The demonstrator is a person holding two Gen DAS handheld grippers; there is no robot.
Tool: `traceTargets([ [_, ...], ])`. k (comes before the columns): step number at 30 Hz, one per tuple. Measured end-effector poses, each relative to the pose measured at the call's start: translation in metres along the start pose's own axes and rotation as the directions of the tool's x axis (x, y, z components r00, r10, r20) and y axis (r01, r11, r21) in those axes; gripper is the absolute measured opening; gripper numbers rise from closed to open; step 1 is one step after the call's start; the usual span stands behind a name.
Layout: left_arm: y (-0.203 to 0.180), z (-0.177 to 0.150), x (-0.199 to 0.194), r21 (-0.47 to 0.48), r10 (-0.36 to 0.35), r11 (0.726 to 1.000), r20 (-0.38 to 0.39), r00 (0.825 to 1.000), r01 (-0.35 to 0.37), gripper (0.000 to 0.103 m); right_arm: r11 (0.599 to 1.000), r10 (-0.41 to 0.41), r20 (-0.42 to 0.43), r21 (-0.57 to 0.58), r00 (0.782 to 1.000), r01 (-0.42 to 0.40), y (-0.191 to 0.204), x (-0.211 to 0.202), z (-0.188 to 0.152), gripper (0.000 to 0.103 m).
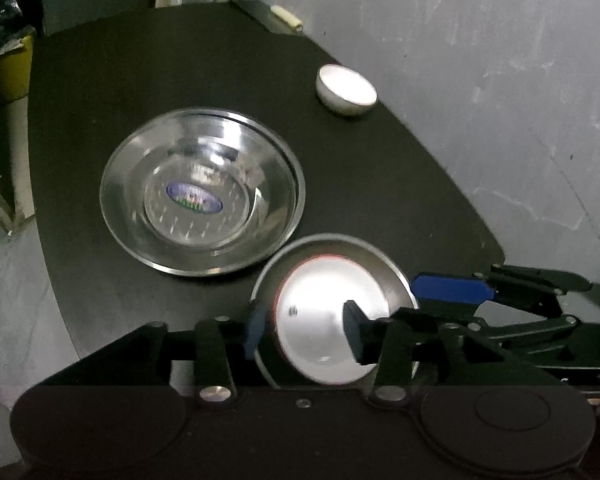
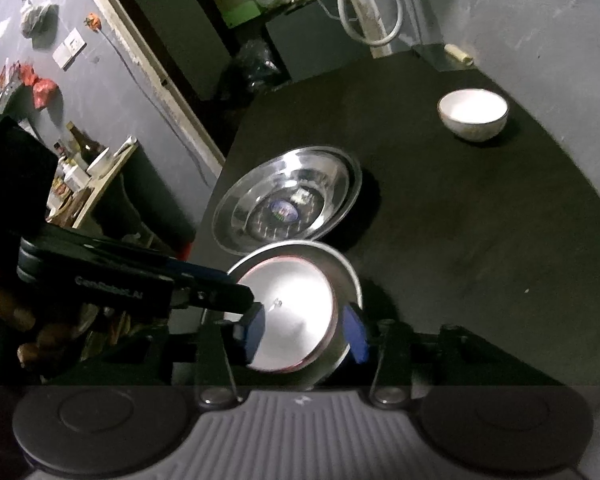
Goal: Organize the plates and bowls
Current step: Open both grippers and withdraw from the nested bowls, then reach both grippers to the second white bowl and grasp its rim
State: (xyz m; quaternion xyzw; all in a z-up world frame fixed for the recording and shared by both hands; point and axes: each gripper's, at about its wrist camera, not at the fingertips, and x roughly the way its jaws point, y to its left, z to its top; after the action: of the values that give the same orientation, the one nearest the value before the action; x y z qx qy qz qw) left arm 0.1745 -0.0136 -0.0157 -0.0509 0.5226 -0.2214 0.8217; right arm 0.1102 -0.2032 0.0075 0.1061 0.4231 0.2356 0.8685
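A white bowl with a red rim [image 1: 320, 320] [image 2: 292, 316] sits tilted inside a steel bowl [image 1: 396, 276] [image 2: 340, 268] at the near edge of the black table [image 1: 380, 184]. My left gripper [image 1: 305, 330] straddles the white bowl's left wall, one pad outside and one inside, with a gap showing. My right gripper [image 2: 305, 332] spans the right side, one pad inside the white bowl and the other by the steel rim. Its blue finger [image 1: 452, 288] enters the left wrist view from the right. Stacked steel bowls [image 1: 204, 192] [image 2: 288, 200] lie behind. A small white bowl [image 1: 346, 88] [image 2: 472, 114] stands far right.
A grey wall [image 1: 500, 80] runs along the table's right side. A yellow box [image 1: 16, 68] stands off the table's left edge. A shelf with bottles [image 2: 80, 168] is at left. A person's hand [image 2: 4, 308] holds the left gripper's handle.
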Motion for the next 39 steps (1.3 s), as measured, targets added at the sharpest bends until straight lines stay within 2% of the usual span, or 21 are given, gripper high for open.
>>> traceTargets([
  [2, 0.0, 0.004, -0.003, 0.006, 0.017, 1.0, 0.021, 1.0, -0.017, 0.07, 1.0, -0.01, 0.011, 0.008, 1.0, 0.01, -0.003, -0.002, 0.003, 0.058],
  [6, 0.003, 0.018, -0.005, -0.001, 0.039, 0.999, 0.055, 0.998, -0.039, 0.085, 0.999, -0.041, 0.031, 0.023, 0.999, 0.04, -0.009, -0.005, 0.008, 0.069],
  [8, 0.004, 0.025, -0.003, -0.011, 0.068, 0.998, 0.068, 0.995, -0.067, 0.098, 0.998, -0.056, 0.047, 0.032, 0.997, 0.055, -0.012, -0.006, 0.011, 0.08],
  [9, 0.004, 0.029, -0.002, -0.014, 0.087, 0.996, 0.073, 0.993, -0.087, 0.101, 0.998, -0.058, 0.053, 0.039, 0.997, 0.056, -0.015, -0.006, 0.012, 0.082],
  [11, 0.003, 0.037, 0.003, -0.016, 0.119, 0.993, 0.082, 0.989, -0.118, 0.102, 0.996, -0.071, 0.063, 0.056, 0.995, 0.068, -0.021, -0.006, 0.014, 0.091],
  [15, 0.002, 0.053, 0.017, 0.0, 0.151, 0.988, 0.087, 0.985, -0.152, 0.102, 0.99, -0.104, 0.076, 0.098, 0.992, 0.097, -0.039, -0.002, 0.019, 0.102],
  [23, -0.006, 0.098, 0.051, -0.044, 0.156, 0.987, 0.085, 0.984, -0.153, 0.102, 0.961, -0.186, 0.094, 0.225, 0.978, 0.161, -0.087, 0.016, 0.048, 0.103],
  [28, -0.015, 0.132, 0.083, -0.025, 0.161, 0.987, 0.066, 0.985, -0.159, 0.102, 0.944, -0.246, 0.122, 0.255, 0.962, 0.209, -0.117, 0.03, 0.072, 0.103],
  [32, -0.021, 0.163, 0.111, -0.018, 0.162, 0.987, 0.088, 0.983, -0.161, 0.102, 0.935, -0.285, 0.145, 0.259, 0.947, 0.242, -0.137, 0.049, 0.09, 0.103],
  [35, -0.023, 0.183, 0.129, -0.026, 0.182, 0.983, 0.123, 0.976, -0.18, 0.102, 0.932, -0.288, 0.152, 0.272, 0.945, 0.24, -0.15, 0.067, 0.104, 0.103],
  [39, -0.023, 0.206, 0.152, -0.027, 0.179, 0.984, 0.122, 0.976, -0.177, 0.102, 0.935, -0.279, 0.167, 0.271, 0.946, 0.228, -0.162, 0.083, 0.119, 0.102],
])
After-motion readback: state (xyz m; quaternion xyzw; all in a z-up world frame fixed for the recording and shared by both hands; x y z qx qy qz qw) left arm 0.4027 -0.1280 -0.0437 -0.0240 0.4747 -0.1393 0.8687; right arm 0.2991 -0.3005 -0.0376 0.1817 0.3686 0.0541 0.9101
